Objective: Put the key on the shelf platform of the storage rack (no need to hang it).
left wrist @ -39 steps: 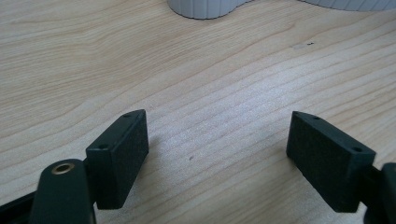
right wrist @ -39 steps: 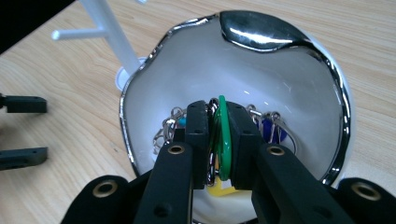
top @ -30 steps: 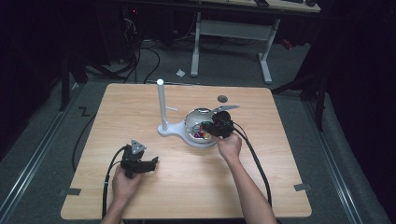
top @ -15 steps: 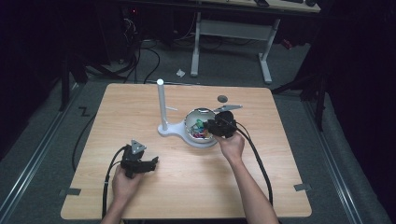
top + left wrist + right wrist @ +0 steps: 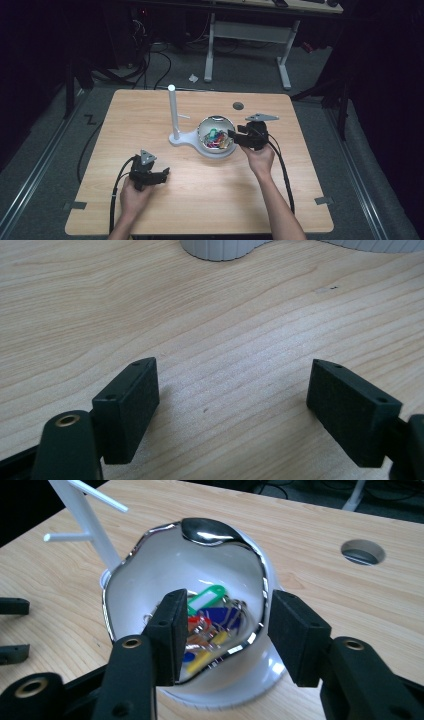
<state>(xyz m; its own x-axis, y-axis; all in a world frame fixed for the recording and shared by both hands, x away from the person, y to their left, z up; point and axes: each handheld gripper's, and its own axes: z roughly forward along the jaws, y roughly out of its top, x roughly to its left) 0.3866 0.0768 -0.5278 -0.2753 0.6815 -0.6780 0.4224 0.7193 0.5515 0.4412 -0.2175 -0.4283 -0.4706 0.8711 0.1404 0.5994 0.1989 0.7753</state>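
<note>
wooden table [image 5: 150, 120]; white stand with upright post [image 5: 172, 112] | shiny bowl [image 5: 150, 580] mid-table, beside post | right gripper [image 5: 222, 630] released, straddling bowl's near rim | left gripper [image 5: 232, 405] released, resting on bare wood | step: likely reaching in; next: dip, clench one key tag | green tag [image 5: 207, 597] lies flat, long axis slanting away-right

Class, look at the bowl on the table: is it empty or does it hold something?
Not empty. The bowl holds a heap of coloured key tags on metal rings, seen between the right gripper's open jaws.
</note>
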